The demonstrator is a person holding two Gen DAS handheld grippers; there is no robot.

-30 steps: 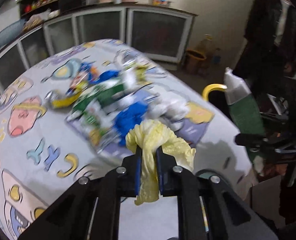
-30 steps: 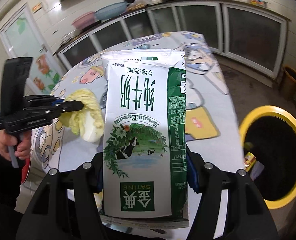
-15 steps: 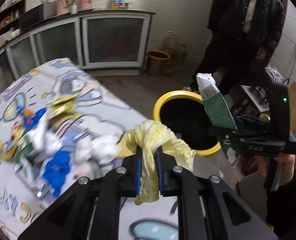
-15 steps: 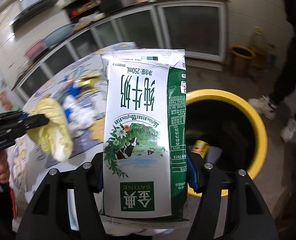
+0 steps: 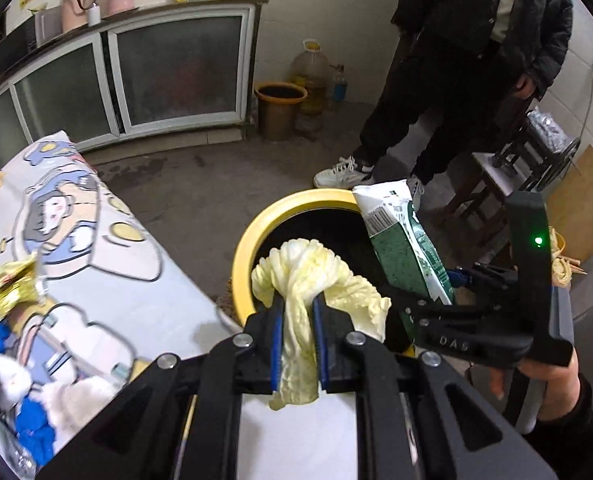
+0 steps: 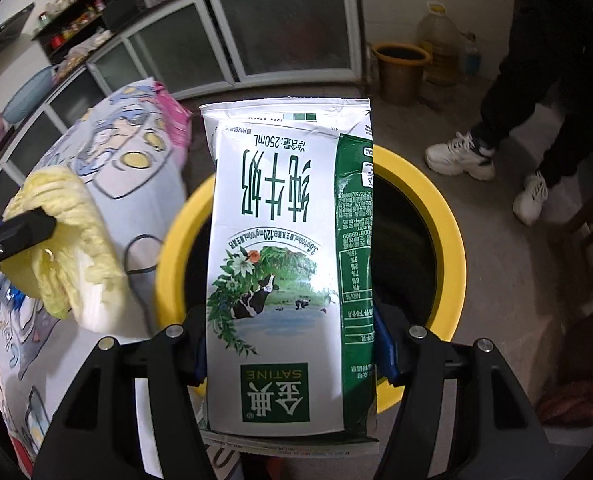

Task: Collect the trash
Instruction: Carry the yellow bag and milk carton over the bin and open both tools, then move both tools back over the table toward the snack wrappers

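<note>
**Both grippers loaded over the yellow bin**

The left gripper (image 5: 298,314) is clamped tight on a limp, pale yellow cabbage leaf (image 5: 308,268), its blue-lined jaws pinching the stalk so the crinkled top bunches above them and a strip hangs below. The leaf sits in front of the near rim of the round yellow-rimmed trash bin (image 5: 244,252), which stands on the grey floor just beside the table covered in a cartoon-print cloth (image 5: 108,264).

The right gripper (image 6: 290,344) has its jaws spread about halfway and pressed against the sides of a green-and-white milk carton (image 6: 284,240), printed with a cow and flowers, held upside down. From its own camera the carton covers much of the bin's dark opening; from the left camera it tilts over the bin's far right rim, with a hand (image 5: 544,380) on the gripper's handle.

Left on the cloth are a crumpled gold foil wrapper (image 5: 14,284), blue scraps (image 5: 36,432) and white wadded tissue (image 5: 72,396). A person in dark clothes and white sneakers (image 5: 342,170) stands beyond the bin, near a small orange bucket (image 5: 280,110) by the cabinets.
</note>
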